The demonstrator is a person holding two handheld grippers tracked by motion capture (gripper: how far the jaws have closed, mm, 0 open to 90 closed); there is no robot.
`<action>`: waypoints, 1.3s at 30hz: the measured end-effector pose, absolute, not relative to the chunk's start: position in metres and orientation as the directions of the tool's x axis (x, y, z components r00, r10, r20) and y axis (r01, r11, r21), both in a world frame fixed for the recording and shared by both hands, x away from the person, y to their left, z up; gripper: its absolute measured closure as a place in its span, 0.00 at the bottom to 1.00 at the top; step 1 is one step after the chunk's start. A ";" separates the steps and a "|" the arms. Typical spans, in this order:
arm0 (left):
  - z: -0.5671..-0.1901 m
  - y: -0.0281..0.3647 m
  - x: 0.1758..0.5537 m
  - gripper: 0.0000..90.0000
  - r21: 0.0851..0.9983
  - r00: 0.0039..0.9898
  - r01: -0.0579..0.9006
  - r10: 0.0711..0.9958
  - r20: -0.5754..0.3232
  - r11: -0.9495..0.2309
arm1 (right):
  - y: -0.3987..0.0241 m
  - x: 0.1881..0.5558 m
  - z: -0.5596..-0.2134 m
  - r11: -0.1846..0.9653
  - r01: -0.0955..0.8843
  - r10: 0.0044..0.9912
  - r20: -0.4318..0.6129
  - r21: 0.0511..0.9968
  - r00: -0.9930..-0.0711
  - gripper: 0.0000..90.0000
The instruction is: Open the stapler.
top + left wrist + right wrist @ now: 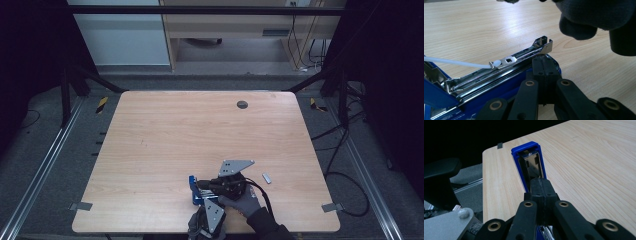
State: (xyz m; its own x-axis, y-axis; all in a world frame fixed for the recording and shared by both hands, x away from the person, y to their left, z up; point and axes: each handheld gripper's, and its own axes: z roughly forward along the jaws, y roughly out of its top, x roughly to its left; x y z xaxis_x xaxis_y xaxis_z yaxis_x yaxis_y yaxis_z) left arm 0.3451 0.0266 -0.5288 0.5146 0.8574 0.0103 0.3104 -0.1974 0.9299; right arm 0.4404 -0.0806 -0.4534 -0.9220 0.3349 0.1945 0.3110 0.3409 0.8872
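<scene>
A blue stapler (194, 191) lies opened out near the table's front edge. In the left gripper view its chrome magazine rail (506, 62) rises to the right, with a white pusher strip (454, 62) running into it. My left gripper (545, 66) is shut, its tips against the blue base's front end (557, 65). My right gripper (541, 186) is shut too and lies along the inside of the blue lid (527, 152). No thing shows between either pair of pads. In the high view the left gripper (207, 202) comes in from the front, the right gripper (205, 184) from the right.
A small strip of staples (267, 178) lies just right of the gloved right hand (245, 200). A round cable hole (242, 104) sits at the far middle of the wooden table (165, 135). Metal brackets (80, 205) (332, 206) mark the front corners.
</scene>
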 end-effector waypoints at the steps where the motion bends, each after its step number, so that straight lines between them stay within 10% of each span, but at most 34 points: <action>1: -0.529 0.027 0.345 1.00 0.930 0.514 0.310 0.858 0.011 -0.198 | -0.080 0.441 -0.453 0.340 0.313 0.333 0.198 0.887 -0.922 1.00; 39: -0.529 0.026 0.344 1.00 0.932 0.508 0.307 0.861 0.013 -0.195 | -0.058 0.451 -0.456 0.388 0.315 0.279 0.215 0.866 -0.936 1.00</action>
State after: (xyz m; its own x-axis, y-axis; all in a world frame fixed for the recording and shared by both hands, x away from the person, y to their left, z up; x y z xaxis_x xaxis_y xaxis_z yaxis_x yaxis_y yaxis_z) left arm 0.3443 0.0263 -0.5293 0.5081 0.8612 0.0126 0.3069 -0.1947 0.9316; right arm 0.4509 -0.0583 -0.4561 -0.9358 0.2790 0.2154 0.3151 0.3883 0.8660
